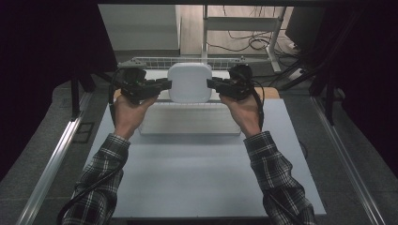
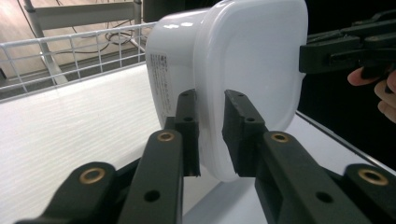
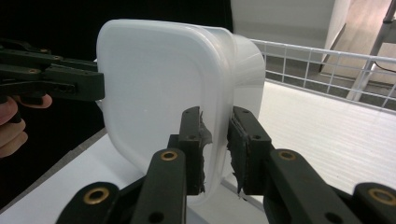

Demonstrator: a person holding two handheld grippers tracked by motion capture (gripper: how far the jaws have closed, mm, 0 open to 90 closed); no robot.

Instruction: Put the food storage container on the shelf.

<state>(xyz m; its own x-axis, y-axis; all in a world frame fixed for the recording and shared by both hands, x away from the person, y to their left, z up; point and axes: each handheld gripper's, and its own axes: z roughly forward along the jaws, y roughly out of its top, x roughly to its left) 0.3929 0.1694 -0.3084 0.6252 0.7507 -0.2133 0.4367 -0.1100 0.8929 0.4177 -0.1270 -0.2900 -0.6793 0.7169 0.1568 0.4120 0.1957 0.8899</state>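
Observation:
A white plastic container (image 1: 189,82) with a rounded-square lid is held up off the table, lid facing the person. My left gripper (image 1: 166,85) grips its left edge and my right gripper (image 1: 211,84) its right edge. In the left gripper view the jaws (image 2: 210,135) are shut on the rim of the container (image 2: 247,56), with the other gripper (image 2: 345,46) at the far side. In the right gripper view the jaws (image 3: 217,140) pinch the rim of the container (image 3: 154,84) the same way.
A white wire rack (image 1: 155,61) runs along the back of a white ribbed board (image 1: 187,123). Both lie on a pale grey tabletop (image 1: 202,178). Metal rails (image 1: 51,164) flank the table, and a desk frame with cables (image 1: 253,42) stands beyond.

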